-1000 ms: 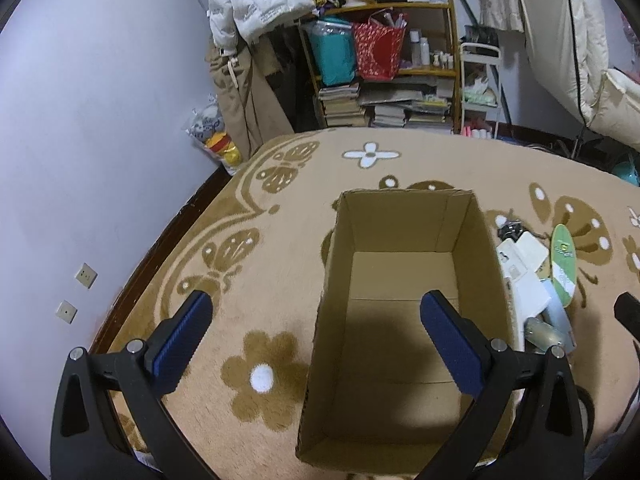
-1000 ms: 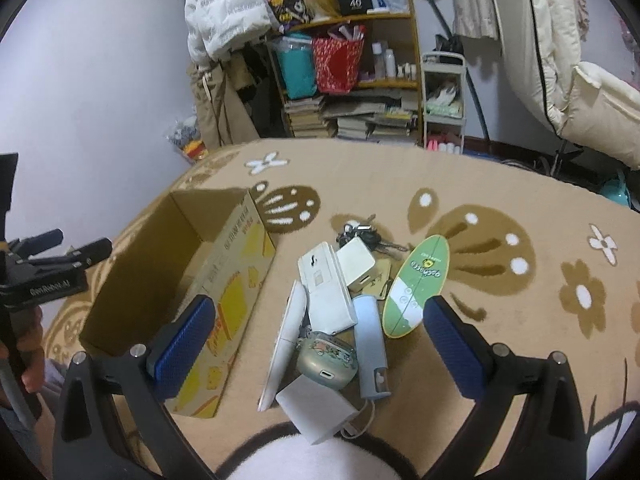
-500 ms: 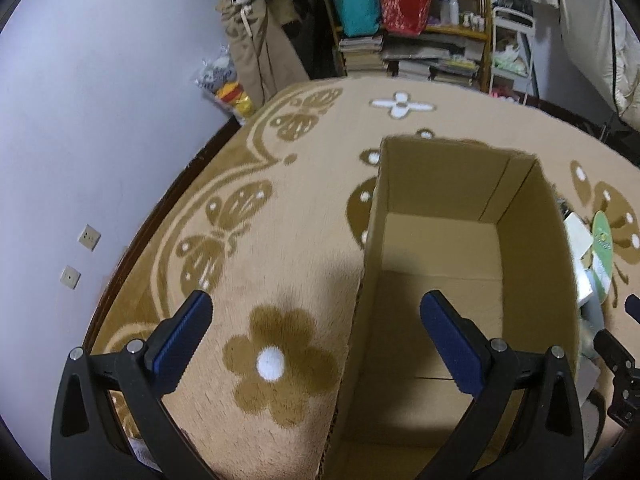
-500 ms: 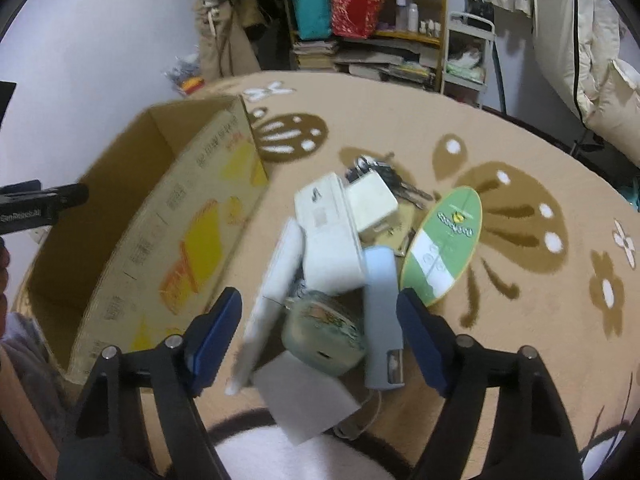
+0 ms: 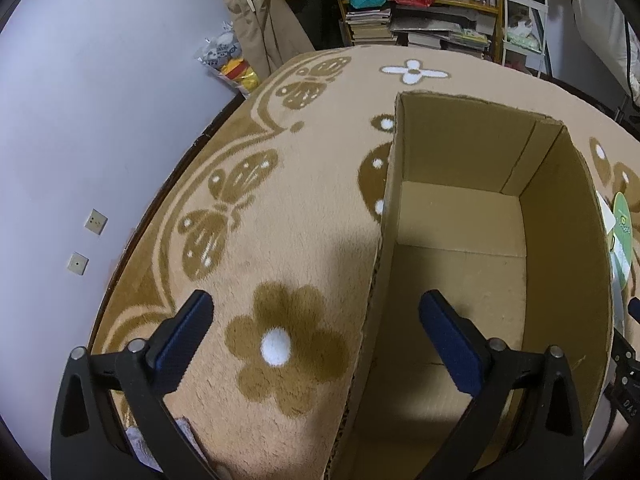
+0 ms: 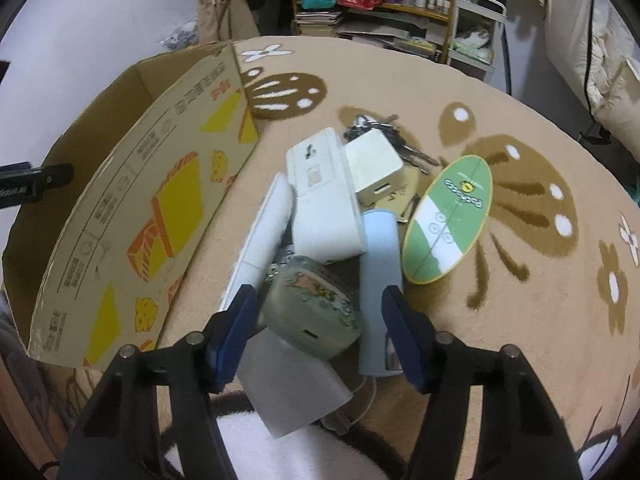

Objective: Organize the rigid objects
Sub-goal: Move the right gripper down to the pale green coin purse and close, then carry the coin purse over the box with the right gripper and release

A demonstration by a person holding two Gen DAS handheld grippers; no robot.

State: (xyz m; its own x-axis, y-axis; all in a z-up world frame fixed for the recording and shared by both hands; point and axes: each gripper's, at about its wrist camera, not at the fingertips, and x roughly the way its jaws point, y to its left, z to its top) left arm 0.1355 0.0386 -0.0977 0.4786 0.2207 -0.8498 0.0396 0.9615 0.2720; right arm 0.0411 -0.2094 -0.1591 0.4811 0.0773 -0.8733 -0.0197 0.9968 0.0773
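Observation:
An open cardboard box (image 5: 568,240) stands on the rug with nothing inside. My left gripper (image 5: 316,304) hangs over its left wall, which runs between the closing jaws; the pads do not touch it. To the right of the box (image 6: 140,184) lies a pile: a round greenish case (image 6: 312,308), a white box (image 6: 324,196), a cream block (image 6: 372,164), keys (image 6: 384,128), a pale blue tube (image 6: 380,256), a white bar (image 6: 264,236) and a green oval board (image 6: 448,220). My right gripper (image 6: 320,296) is closing around the greenish case, its pads still apart from it.
A tan rug (image 5: 280,208) with brown flowers covers the floor. A lilac wall (image 5: 100,100) rises at the left. Shelves (image 6: 380,0) with books, bags and bottles stand at the back, and pale bedding (image 6: 600,60) lies at the right. A grey-white flat block (image 6: 292,384) lies nearest me.
Both grippers have sunk and tipped downward. The left one shifted so the box's left wall now runs between its jaws. The right jaws have narrowed around the greenish case.

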